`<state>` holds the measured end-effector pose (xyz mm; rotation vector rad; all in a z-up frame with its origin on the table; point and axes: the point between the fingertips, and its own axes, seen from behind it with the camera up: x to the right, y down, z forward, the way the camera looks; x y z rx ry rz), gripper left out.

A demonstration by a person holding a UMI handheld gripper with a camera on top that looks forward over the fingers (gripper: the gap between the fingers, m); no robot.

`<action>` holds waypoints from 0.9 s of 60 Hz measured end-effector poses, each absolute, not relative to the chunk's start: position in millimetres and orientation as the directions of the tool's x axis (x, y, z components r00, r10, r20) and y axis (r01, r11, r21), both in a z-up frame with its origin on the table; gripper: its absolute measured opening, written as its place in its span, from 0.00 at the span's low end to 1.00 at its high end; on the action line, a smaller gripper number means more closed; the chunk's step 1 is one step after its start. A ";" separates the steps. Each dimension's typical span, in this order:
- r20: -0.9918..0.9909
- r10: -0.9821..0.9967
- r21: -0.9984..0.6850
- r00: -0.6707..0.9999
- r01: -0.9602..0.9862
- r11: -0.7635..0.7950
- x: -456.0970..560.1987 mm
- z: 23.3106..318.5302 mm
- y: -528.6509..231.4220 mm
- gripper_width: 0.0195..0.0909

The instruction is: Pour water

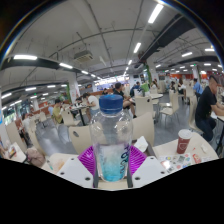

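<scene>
- My gripper [111,160] is clenched on a clear water bottle [111,135]; the magenta pads [88,158] show on either side of its lower body and seem to press against it.
- The bottle stands upright between my fingers, blue cap [111,102] on, with a pale label round its middle. Its base is cut off below, so I cannot tell whether it rests on anything or hangs in my grip.
- The fingers themselves are mostly hidden behind the bottle; only the ribbed pads peek out at both sides.
- Just beyond and to the right of the bottle a brown paper cup [184,141] stands on a white table [200,150]. Its inside is not visible to me.
- Something red [176,160] lies on the table near the cup's foot; too small to name.
- At the left a bit of white table edge with some pale clutter [30,155] shows, too blurred to make out.
- Behind all this is a large hall with rows of tables and chairs [150,108], people seated [60,112] in the distance, and long strip lights [155,14] on the ceiling.
- A person in dark clothing [210,100] sits at the right, partly cut off.
</scene>
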<state>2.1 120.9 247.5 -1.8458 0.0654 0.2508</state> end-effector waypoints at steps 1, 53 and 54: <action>-0.178 0.080 -0.946 0.981 -0.148 -0.289 8.6 240.4 122.2 0.25; 0.008 0.035 -0.864 0.999 0.025 -0.503 87.5 61.9 108.7 0.79; 0.006 0.034 -0.859 0.999 0.023 -0.511 86.8 63.6 105.4 0.90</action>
